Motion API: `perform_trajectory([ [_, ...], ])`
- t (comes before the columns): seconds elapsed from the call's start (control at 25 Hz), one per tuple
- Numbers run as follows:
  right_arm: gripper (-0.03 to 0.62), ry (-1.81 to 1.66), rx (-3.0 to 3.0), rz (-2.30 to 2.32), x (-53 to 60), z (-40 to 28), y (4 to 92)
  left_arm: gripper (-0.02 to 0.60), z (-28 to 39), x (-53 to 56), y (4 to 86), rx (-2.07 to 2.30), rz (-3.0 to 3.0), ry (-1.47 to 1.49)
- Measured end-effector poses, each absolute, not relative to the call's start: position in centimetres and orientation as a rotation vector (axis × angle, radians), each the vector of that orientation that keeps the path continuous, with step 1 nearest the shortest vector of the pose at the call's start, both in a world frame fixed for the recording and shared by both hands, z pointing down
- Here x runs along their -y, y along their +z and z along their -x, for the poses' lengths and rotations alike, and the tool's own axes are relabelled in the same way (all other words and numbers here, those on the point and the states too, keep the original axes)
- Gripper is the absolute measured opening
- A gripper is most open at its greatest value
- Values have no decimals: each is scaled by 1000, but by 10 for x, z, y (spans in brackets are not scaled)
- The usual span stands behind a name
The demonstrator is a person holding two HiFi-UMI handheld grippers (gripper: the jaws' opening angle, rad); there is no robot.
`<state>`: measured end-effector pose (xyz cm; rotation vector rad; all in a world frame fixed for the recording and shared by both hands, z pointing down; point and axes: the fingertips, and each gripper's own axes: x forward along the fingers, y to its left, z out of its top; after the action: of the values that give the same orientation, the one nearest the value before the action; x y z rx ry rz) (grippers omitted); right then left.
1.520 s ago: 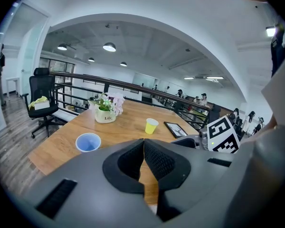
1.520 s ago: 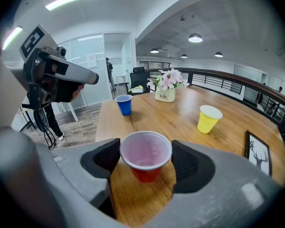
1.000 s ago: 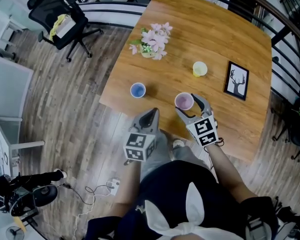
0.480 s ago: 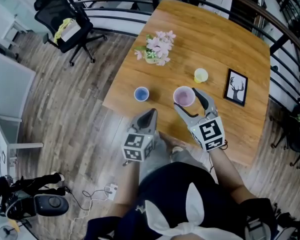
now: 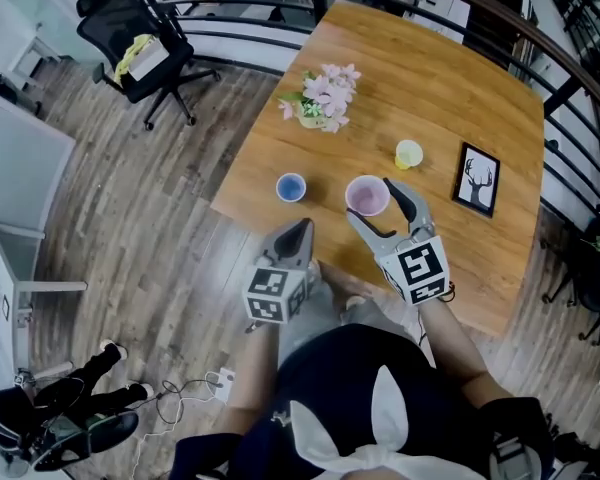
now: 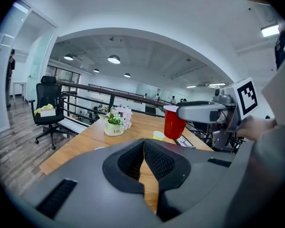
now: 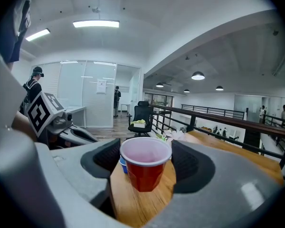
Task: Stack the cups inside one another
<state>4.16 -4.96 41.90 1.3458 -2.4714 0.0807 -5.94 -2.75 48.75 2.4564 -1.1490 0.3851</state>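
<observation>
The red cup (image 5: 367,196) is being gripped by the right gripper (image 5: 376,204), its jaws being pressed against opposite sides of the wall just under the rim. In the left gripper view the cup is being shown hanging clear of the surface (image 5: 450,78). The left gripper (image 6: 143,145) is being held closed on nothing, jaws together, at about 7 o'clock from the red cup near the surface's edge. The blue cup (image 5: 291,186) is being seen at 9 o'clock from the red one and the yellow cup (image 5: 409,154) at 1 o'clock, both upright and well apart from it. The cups are being judged light, thin-walled plastic: smooth, probably slippery, and easily dented where squeezed mid-wall. The rolled rim is being taken as the stiffest part, so a light hold just below it, as on the red cup, is being judged safest. The two standing cups are likely being tipped or slid by any nudge, being so light.
</observation>
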Motion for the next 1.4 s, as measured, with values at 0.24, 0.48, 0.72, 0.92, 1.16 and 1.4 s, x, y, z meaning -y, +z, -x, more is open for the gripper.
perform_trajectory([
  [0.24,331,86,2491,-1303,57,-25,425,18,76,27,495,1181,-2430,380],
  [0.48,331,73,2529,-1238,69,2,424,18,102,30,497,1239,-2377,362],
  [0.72,331,71,2555,-1175,86,29,430,18,124,35,504,1286,-2328,357],
  [0.92,331,86,2574,-1135,104,48,438,18,141,45,511,1319,-2292,358],
  [1.16,331,115,2585,-1096,125,70,447,18,158,57,516,1335,-2265,351],
  [1.4,331,141,2599,-1072,147,89,459,18,171,73,527,1334,-2244,357],
])
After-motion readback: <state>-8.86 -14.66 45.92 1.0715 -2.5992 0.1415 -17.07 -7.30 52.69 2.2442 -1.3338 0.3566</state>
